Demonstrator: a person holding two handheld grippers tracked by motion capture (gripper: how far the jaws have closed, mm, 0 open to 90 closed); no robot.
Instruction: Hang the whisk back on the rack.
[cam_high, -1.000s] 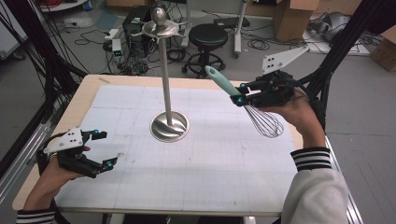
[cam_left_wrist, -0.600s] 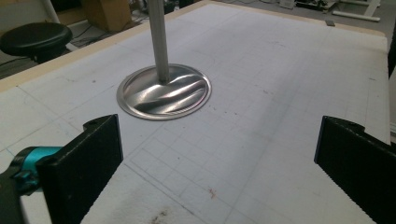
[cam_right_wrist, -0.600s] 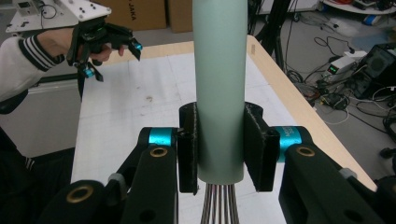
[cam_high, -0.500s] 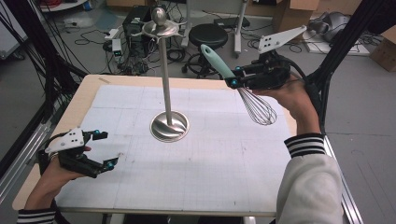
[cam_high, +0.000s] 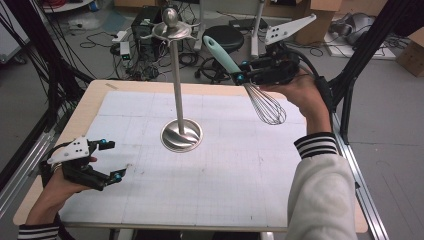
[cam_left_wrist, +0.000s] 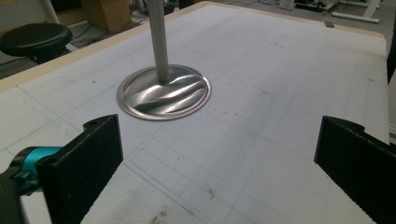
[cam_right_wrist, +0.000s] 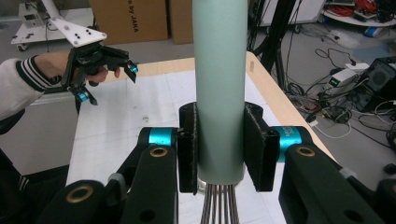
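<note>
Here the right gripper (cam_high: 239, 77) holds a whisk (cam_high: 243, 79) in the air above the far right part of the table (cam_high: 90, 107). Its two black jaws are clamped on the lower end of the pale green handle (cam_right_wrist: 220, 88), just above the point where the wires leave it; in the right gripper view the handle stands straight up between the pads (cam_right_wrist: 256, 144), which press on it from both sides. From the high view the handle slants up and to the left, away from the claw, while the wire balloon (cam_high: 265, 105) hangs down and to the right below the hand, clear of the white gridded mat (cam_high: 225, 170). The whisk touches nothing except the jaws.

A tall metal stand (cam_high: 177, 75) rises from a round shiny base (cam_high: 181, 135) near the middle of the mat. Its hooked top (cam_high: 171, 29) lies to the left of the whisk's handle tip, near it but apart.

The left gripper (cam_high: 112, 160) sits low at the near left corner of the table, well apart from the whisk and the stand. Its jaws are spread wide with nothing between them; the left gripper view looks through the gap to the bare mat and the stand's base (cam_left_wrist: 163, 92) beyond.
</note>
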